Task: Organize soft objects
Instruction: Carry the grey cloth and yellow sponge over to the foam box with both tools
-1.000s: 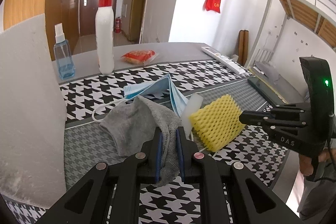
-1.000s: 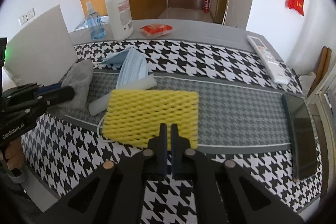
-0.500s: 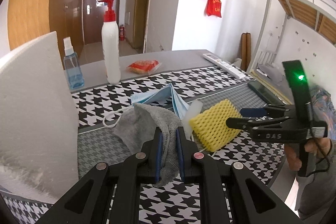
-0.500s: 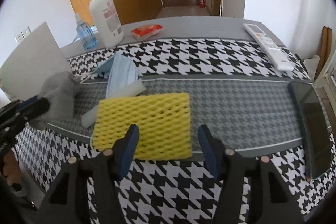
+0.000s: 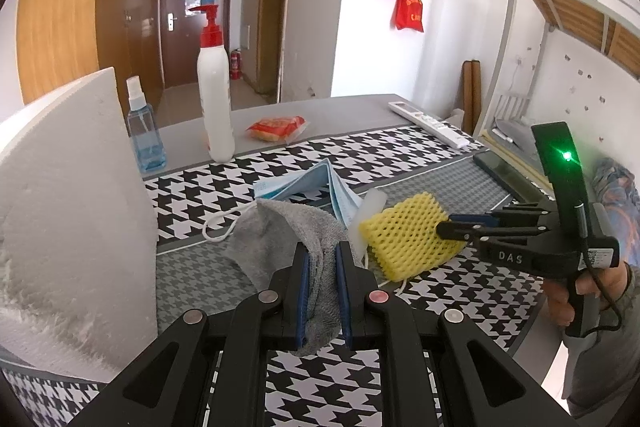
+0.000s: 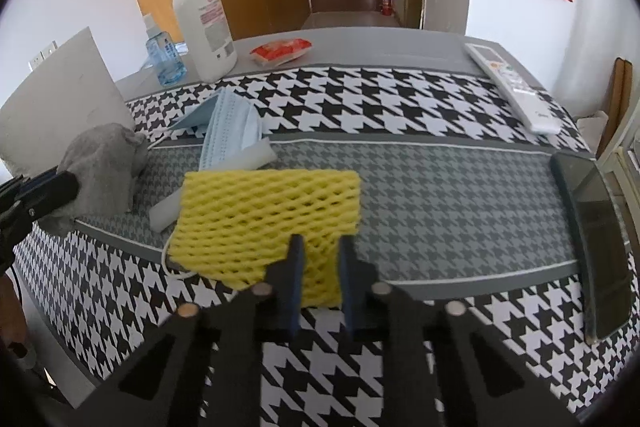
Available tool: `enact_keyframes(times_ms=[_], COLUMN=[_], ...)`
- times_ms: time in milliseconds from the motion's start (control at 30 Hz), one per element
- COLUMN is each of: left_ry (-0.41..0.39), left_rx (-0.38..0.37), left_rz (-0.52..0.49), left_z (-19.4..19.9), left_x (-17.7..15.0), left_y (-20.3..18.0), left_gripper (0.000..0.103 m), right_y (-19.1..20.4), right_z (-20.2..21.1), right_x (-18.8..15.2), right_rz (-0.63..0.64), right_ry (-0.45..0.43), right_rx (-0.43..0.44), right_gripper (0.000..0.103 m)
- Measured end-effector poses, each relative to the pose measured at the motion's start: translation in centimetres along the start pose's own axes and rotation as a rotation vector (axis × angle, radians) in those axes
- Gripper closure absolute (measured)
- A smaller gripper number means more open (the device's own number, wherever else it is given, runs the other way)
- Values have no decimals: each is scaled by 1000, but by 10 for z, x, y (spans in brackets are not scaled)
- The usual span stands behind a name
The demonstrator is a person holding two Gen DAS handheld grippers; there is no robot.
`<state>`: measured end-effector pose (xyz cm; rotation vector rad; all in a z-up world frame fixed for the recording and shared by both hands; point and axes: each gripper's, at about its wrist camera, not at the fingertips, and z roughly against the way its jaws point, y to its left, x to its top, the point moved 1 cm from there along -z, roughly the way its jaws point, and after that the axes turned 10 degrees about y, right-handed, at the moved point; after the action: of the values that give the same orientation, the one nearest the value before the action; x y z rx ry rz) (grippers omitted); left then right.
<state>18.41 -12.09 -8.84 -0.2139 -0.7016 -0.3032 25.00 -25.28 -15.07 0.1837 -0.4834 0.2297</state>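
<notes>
A grey cloth [image 5: 280, 227] hangs bunched between the blue pads of my left gripper [image 5: 322, 247], which is shut on it just above the houndstooth mat. From the right wrist view the same cloth [image 6: 104, 163] and left gripper [image 6: 60, 185] sit at the far left. A yellow foam net [image 6: 268, 211] lies mid-mat, and my right gripper [image 6: 320, 241] is shut on its near edge. The left wrist view shows the right gripper [image 5: 444, 227] pinching the net [image 5: 404, 235] from the right. A blue face mask [image 6: 228, 127] and a white foam strip [image 6: 256, 155] lie behind the net.
A white foam board [image 5: 72, 207] stands at the left edge. At the back are a pump bottle [image 6: 204, 27], a blue spray bottle [image 6: 164, 59] and a red packet [image 6: 280, 49]. A remote [image 6: 512, 87] and a dark phone [image 6: 592, 227] lie at the right. A hand [image 5: 580, 291] holds the right gripper.
The right gripper opened wide over the yellow net, then shut on its near edge. The left gripper kept its hold on the grey cloth and stayed about where it was.
</notes>
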Motion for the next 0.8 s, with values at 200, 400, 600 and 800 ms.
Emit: enact_keyframes(times_ms=[200,400,600,800], left_ry=[-10,-17,-46,-72], left_rx=[8,13,19,33], left_rz=[-10,-20,-18,-25], left_z=[8,16,29,42], left_x=[0,-3,-5,-5], left_y=[-2,-3,-3,-3], left_gripper=[89,89,89,89], right_y=[-5,-2,6,14], right_z=[13,37,72,88], right_x=[-4,-15,-23,-22], right_rz=[-26,-35,-27,-26], right_ry=[-30,-75,-154,-202], right_rx=[46,63,60,66], right_gripper=[97,97,97,97])
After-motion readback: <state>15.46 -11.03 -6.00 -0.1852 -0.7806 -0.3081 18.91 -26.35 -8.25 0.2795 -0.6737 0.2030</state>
